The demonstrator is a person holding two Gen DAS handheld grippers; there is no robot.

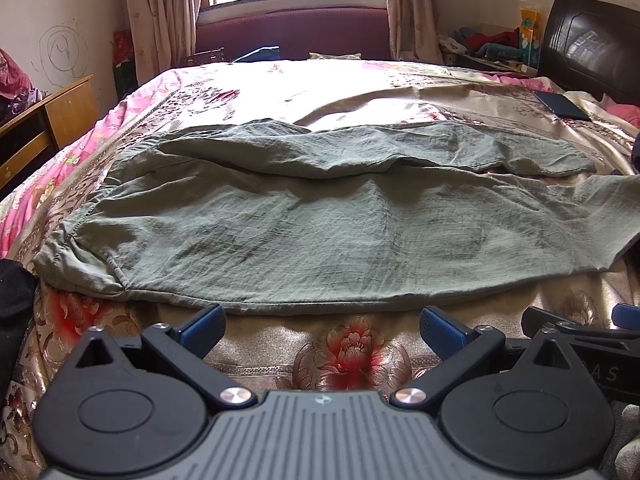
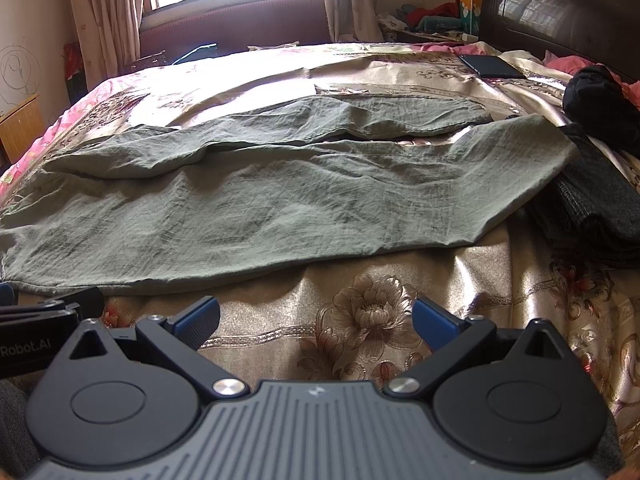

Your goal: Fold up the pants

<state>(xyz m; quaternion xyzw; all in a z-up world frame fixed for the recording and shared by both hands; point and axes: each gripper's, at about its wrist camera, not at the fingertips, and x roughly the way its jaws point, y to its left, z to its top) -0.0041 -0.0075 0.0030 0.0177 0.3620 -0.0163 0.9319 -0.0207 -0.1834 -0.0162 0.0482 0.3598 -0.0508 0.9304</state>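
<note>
Left wrist view: your left gripper (image 1: 322,326) hovers with jaws spread, empty, just short of the green pants (image 1: 320,232) lying flat across the bed (image 1: 348,356).
Right wrist view: your right gripper (image 2: 316,320) also has jaws spread, nothing pinched; pants (image 2: 280,200) ahead, dark clothes (image 2: 592,200) at their right end.

Pants (image 1: 320,232): we lose the right leg end past the left wrist view's edge, the waist past the right wrist view's; dark fabric (image 2: 596,200) cropped at right; nightstand clutter (image 2: 432,16) indistinct
</note>
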